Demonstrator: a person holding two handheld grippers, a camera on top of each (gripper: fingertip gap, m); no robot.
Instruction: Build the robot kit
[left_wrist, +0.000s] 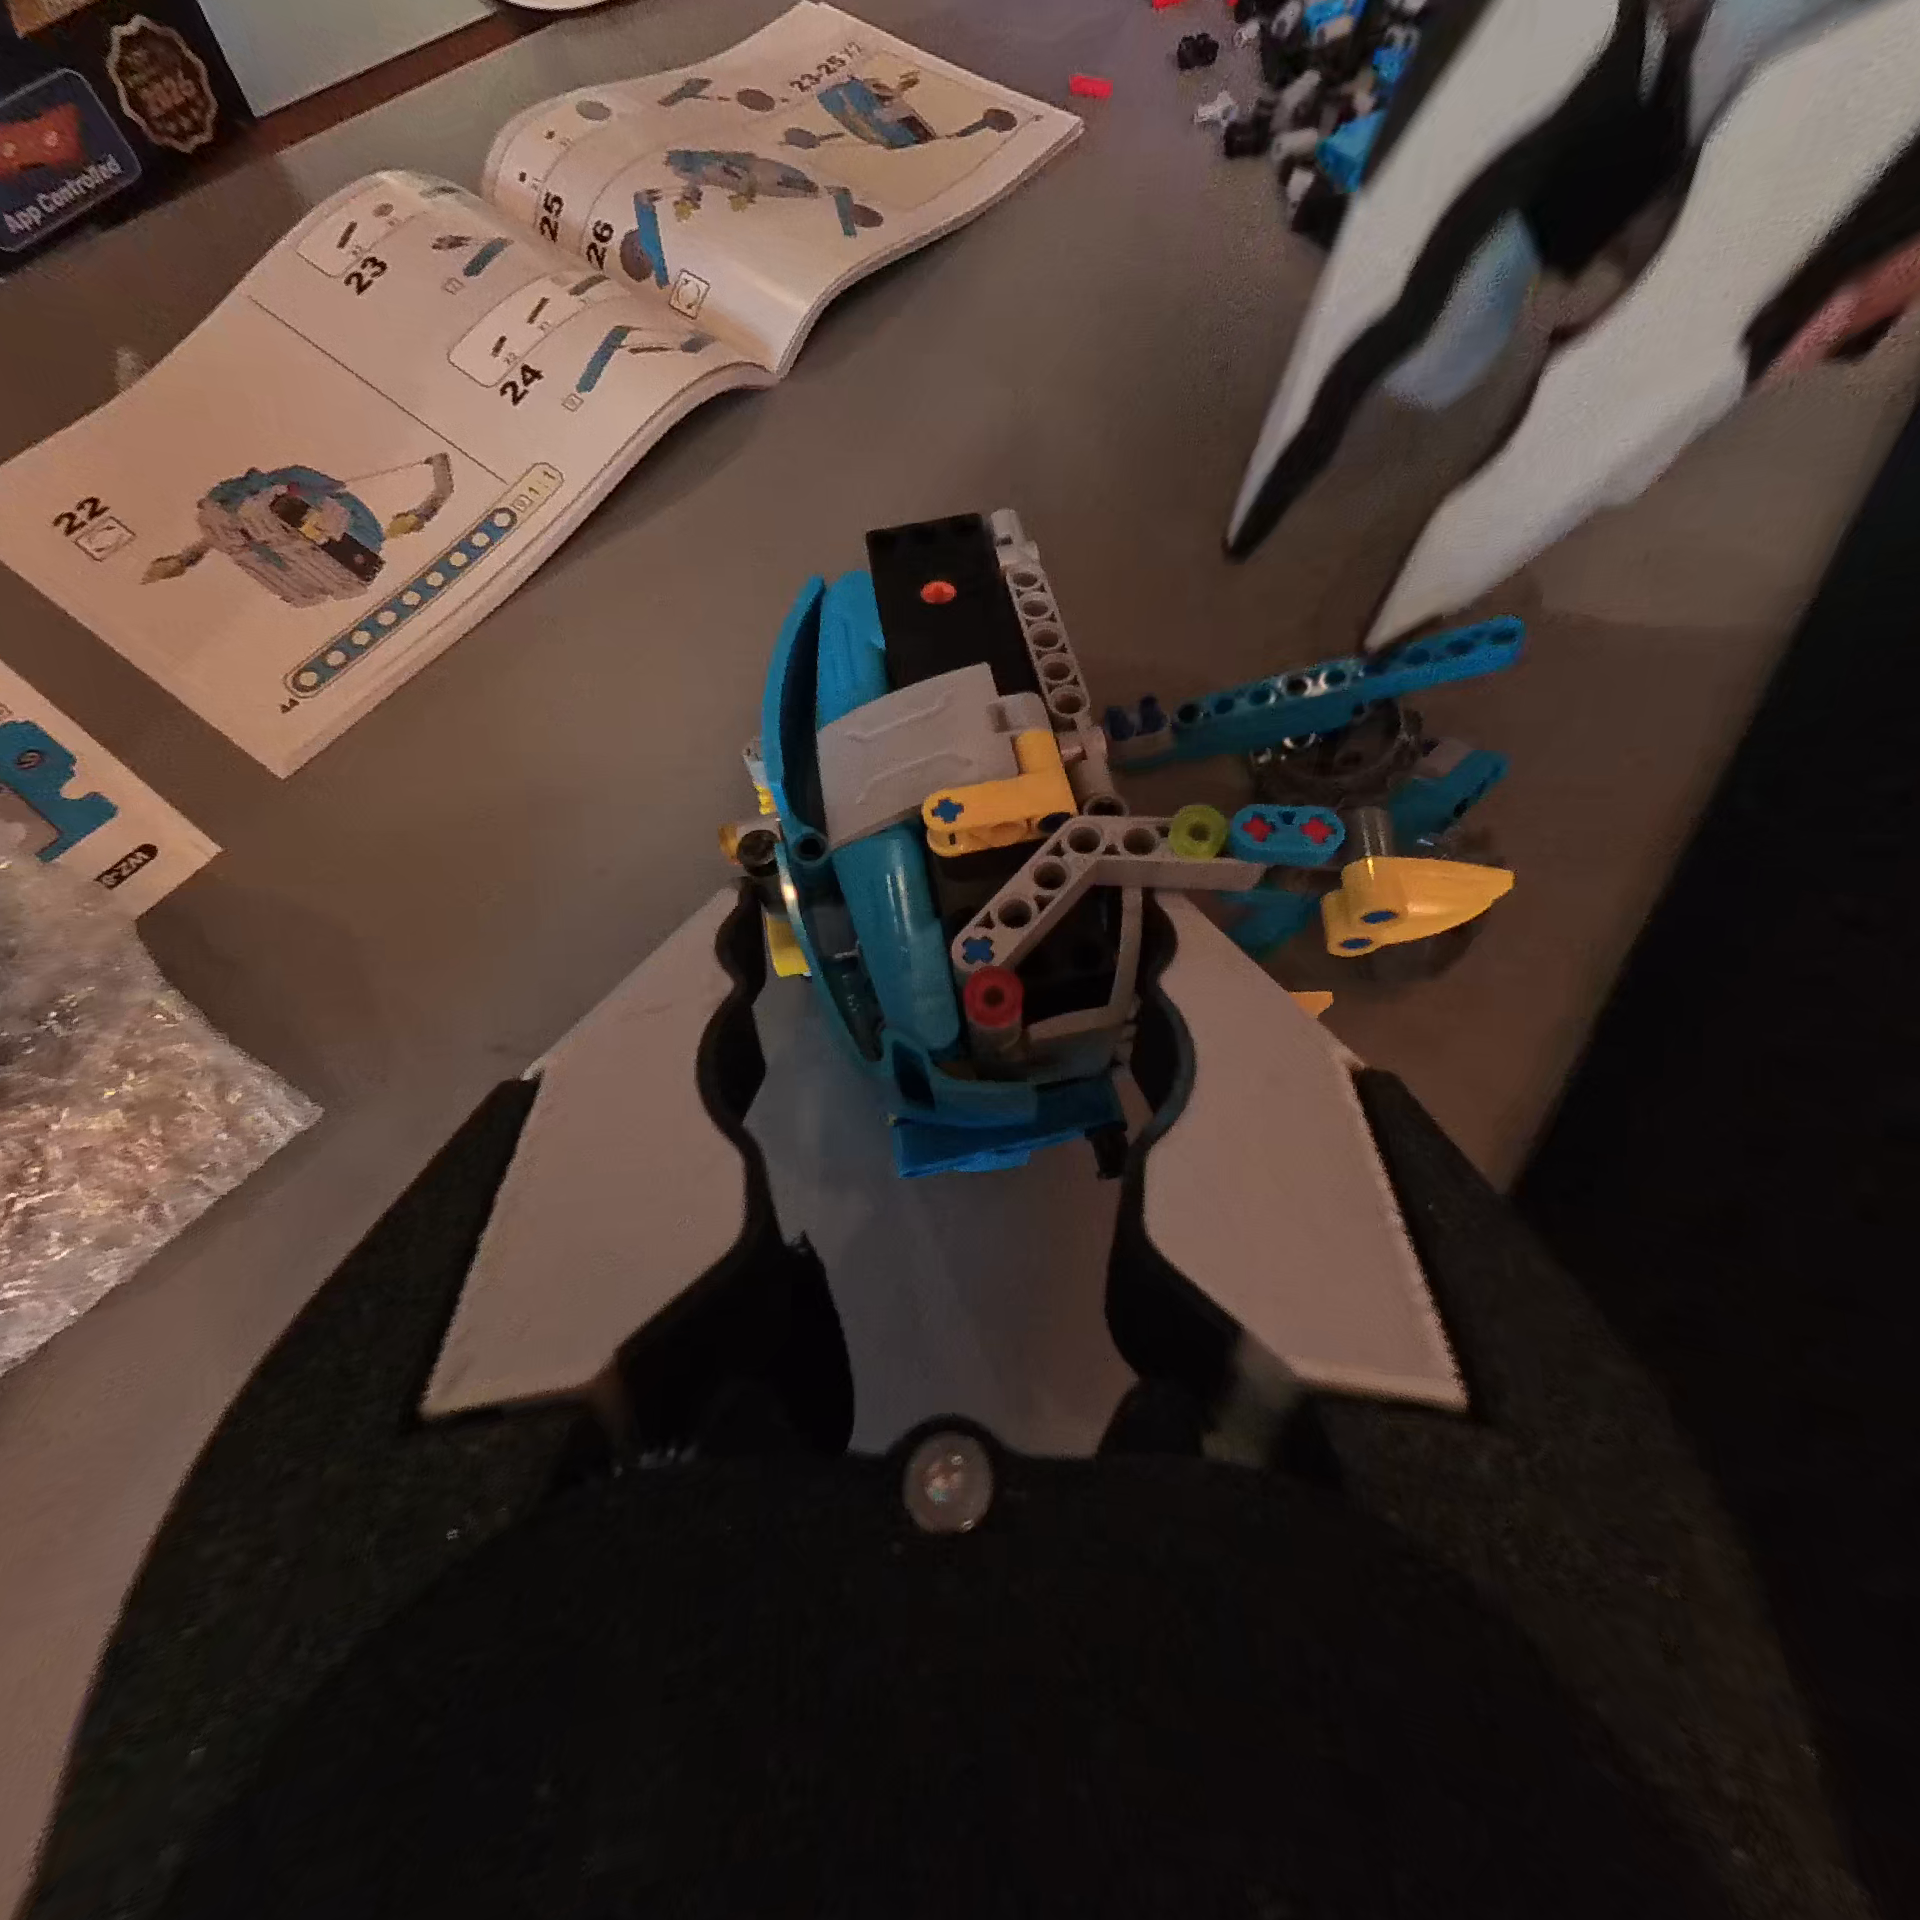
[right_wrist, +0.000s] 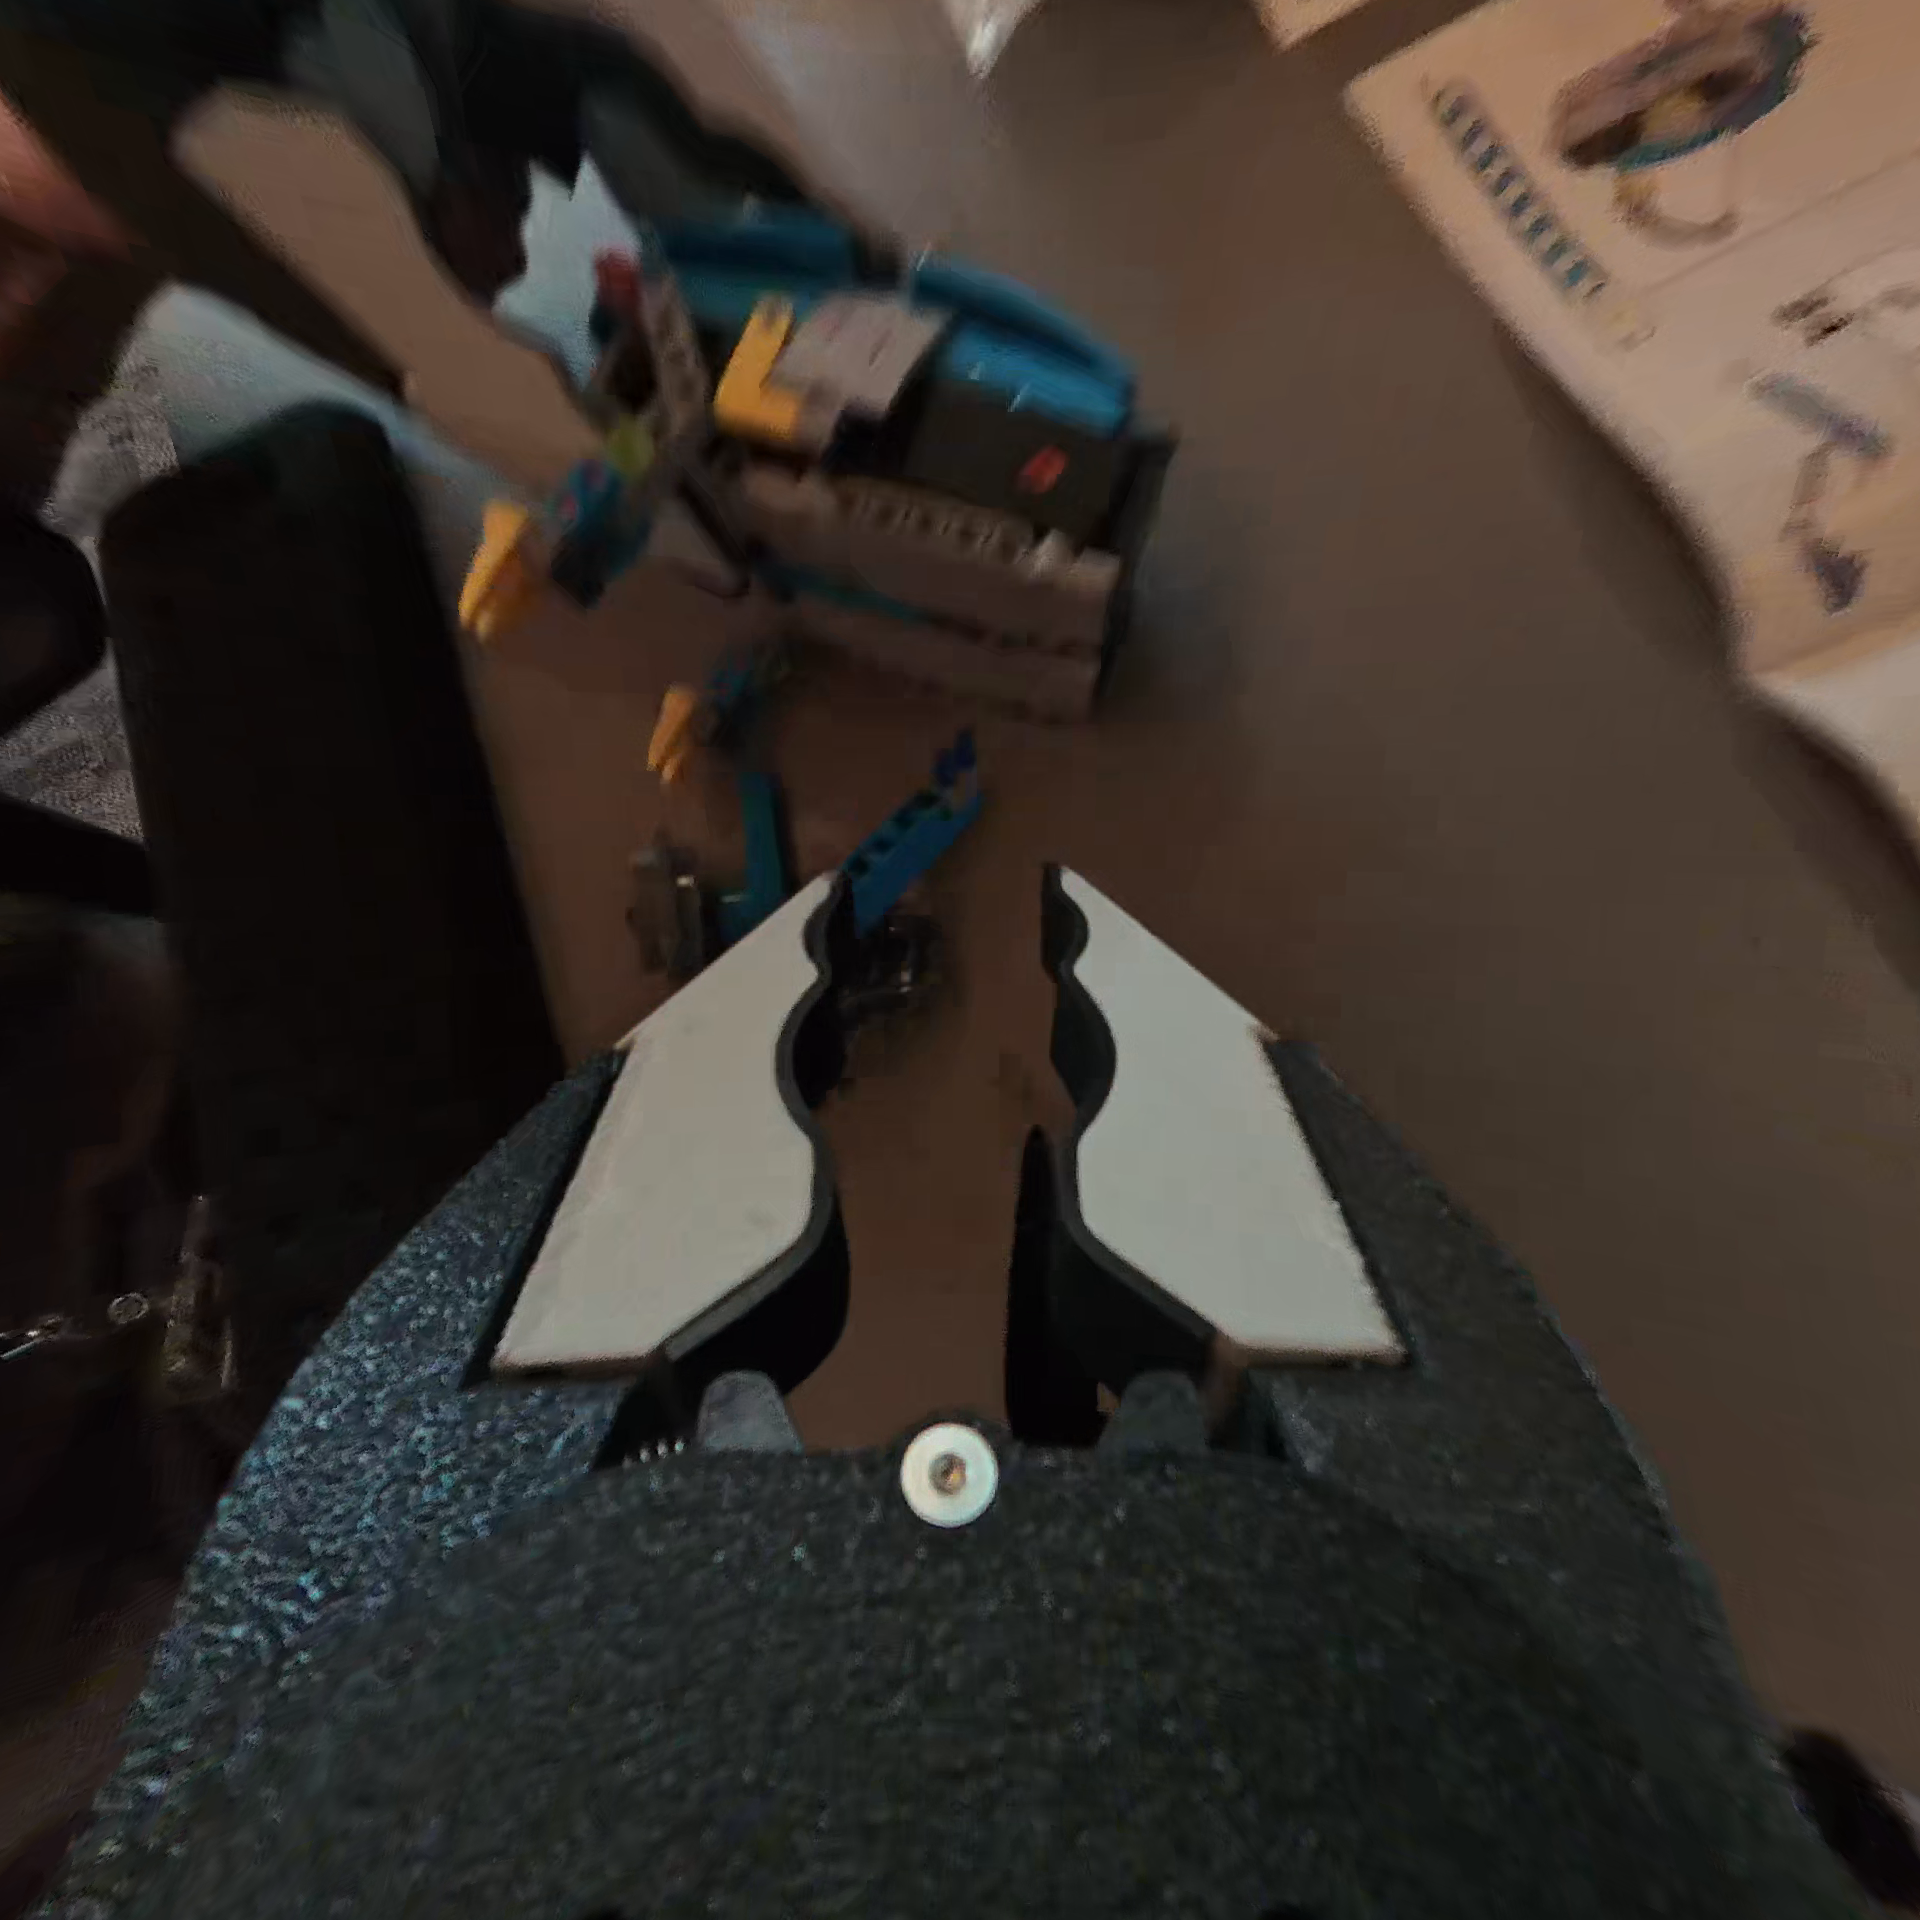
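Grey worktop (left_wrist: 1039, 343) under dim light, and it's busy out there: an open instruction booklet (left_wrist: 499, 343) at the far left, a crinkled clear bag (left_wrist: 114, 1122) at the near left edge, a scatter of loose bricks (left_wrist: 1299, 94) at the far right.

Centre stage is the brick-built model (left_wrist: 935, 831), a blue-shelled body with a black block on top, grey panel, yellow connectors, and a grey angled beam reaching out to a lime bush and a yellow fin piece (left_wrist: 1413, 899). My read: light, hard plastic, rigid in the body but only pinned together, so the thin arms could pop off under a squeeze. The solid blue-and-black core looks the sound place to hold; the smooth curved shell may be slick.

And that's where the left gripper (left_wrist: 940, 935) sits, jaws set fairly wide around the near end of the model, tips on both flanks. Contact looks likely on the right side; a firm pinch I cannot confirm.

Over on the right gripper (right_wrist: 940, 904), heavy blur, but the jaws stand moderately apart with bare worktop between them, holding nothing. Its left tip is just beside a long blue holed beam (right_wrist: 904, 842) lying next to the model, touching or not I cannot tell.
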